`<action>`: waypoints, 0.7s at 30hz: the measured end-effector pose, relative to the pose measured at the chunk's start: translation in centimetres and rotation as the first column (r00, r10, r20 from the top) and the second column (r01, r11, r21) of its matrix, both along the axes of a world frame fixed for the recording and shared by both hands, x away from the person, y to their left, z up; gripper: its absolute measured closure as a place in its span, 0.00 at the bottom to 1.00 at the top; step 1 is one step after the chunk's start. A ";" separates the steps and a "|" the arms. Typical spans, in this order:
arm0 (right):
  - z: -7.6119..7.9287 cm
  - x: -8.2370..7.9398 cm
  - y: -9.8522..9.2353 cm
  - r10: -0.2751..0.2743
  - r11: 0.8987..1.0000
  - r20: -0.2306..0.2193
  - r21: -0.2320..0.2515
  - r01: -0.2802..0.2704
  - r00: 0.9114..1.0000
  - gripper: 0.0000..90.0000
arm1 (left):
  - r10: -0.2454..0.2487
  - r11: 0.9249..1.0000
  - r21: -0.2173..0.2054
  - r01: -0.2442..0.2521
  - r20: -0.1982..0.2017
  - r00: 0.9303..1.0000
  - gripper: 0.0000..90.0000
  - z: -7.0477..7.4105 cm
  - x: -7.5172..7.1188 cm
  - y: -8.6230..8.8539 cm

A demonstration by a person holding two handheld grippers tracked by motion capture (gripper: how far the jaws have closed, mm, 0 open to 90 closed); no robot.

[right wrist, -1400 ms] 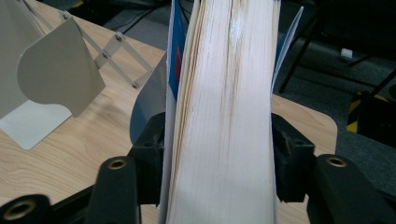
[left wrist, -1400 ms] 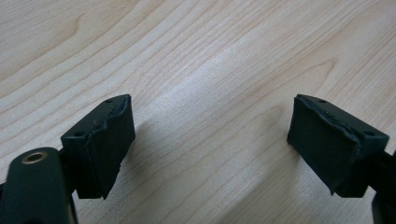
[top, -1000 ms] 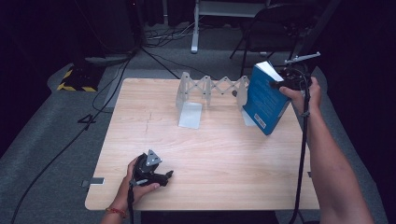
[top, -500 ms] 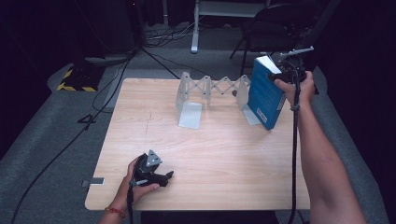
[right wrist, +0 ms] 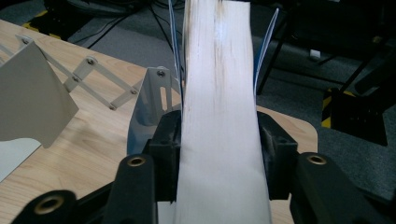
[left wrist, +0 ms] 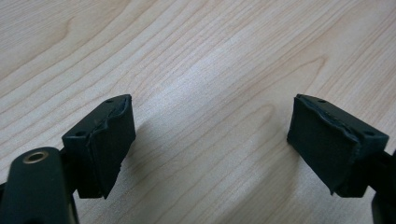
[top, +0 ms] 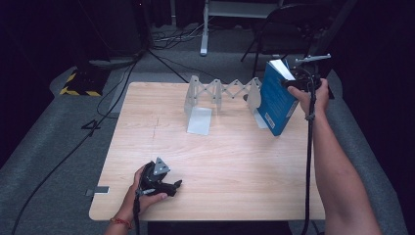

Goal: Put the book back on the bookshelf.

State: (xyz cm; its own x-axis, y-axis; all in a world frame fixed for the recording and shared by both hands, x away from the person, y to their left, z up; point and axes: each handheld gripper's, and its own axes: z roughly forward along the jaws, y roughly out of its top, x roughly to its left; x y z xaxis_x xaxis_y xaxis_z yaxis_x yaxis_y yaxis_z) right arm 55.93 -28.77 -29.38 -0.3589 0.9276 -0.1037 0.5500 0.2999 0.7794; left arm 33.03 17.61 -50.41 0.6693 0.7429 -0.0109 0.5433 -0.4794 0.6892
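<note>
A blue book (top: pixel 276 100) stands on its lower edge at the right end of the grey folding book rack (top: pixel 220 90), leaning a little to the right. My right gripper (top: pixel 292 83) is at its top corner. In the right gripper view the book's pale page edge (right wrist: pixel 219 93) runs between the two jaws of the right gripper (right wrist: pixel 219 135). Those jaws have just been opening, with the book still between them and the pads still against its sides. My left gripper (top: pixel 171 186) rests on the table (top: pixel 235 161) near the front edge. Its jaws are open on nothing, as the left gripper (left wrist: pixel 210 135) shows.
The rack's end plate (right wrist: pixel 149 107) and scissor links (right wrist: pixel 102 79) stand just left of the book. A grey base plate (top: pixel 199 121) lies flat in front of the rack. Cables, a chair and a yellow-black block (top: pixel 78 83) lie on the floor beyond the table.
The right hand brought the book from a tilt to nearly upright against the rack's right end. The left hand has kept still.
</note>
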 end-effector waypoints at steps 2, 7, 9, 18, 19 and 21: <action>0.3 -0.5 -0.2 0.000 1.000 0.014 0.005 0.000 1.000 0.57 | 0.000 1.000 0.000 0.000 0.000 1.000 0.17 0.0 0.0 0.0; 1.1 -1.7 -0.8 0.021 0.999 0.024 -0.042 -0.020 0.999 0.50 | 0.000 1.000 -0.001 0.000 0.000 1.000 0.17 0.0 0.0 0.0; 1.2 -2.0 -1.0 0.024 0.999 0.029 -0.049 -0.023 0.999 0.49 | 0.000 1.000 -0.001 0.000 -0.001 1.000 0.17 0.0 0.0 0.0; 1.1 -3.6 -1.9 0.090 0.993 0.035 -0.076 -0.088 0.995 0.45 | 0.000 1.000 0.000 0.000 -0.001 1.000 0.17 0.0 0.0 0.0; 1.1 -3.8 -2.1 0.093 0.993 0.037 -0.082 -0.090 0.995 0.44 | 0.000 1.000 -0.001 0.000 -0.001 1.000 0.17 0.0 0.0 0.0; 0.9 -4.1 -2.5 0.101 0.993 0.036 -0.062 -0.099 0.994 0.43 | 0.000 1.000 0.000 0.000 -0.001 1.000 0.17 0.0 0.0 0.0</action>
State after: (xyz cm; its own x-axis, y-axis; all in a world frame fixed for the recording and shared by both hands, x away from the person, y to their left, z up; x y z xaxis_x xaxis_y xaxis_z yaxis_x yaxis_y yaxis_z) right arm 51.83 -31.24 -28.49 -0.4439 0.8790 -0.1742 0.4848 0.3991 0.7783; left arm 33.04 17.61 -50.41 0.6691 0.7430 -0.0117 0.5441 -0.4791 0.6888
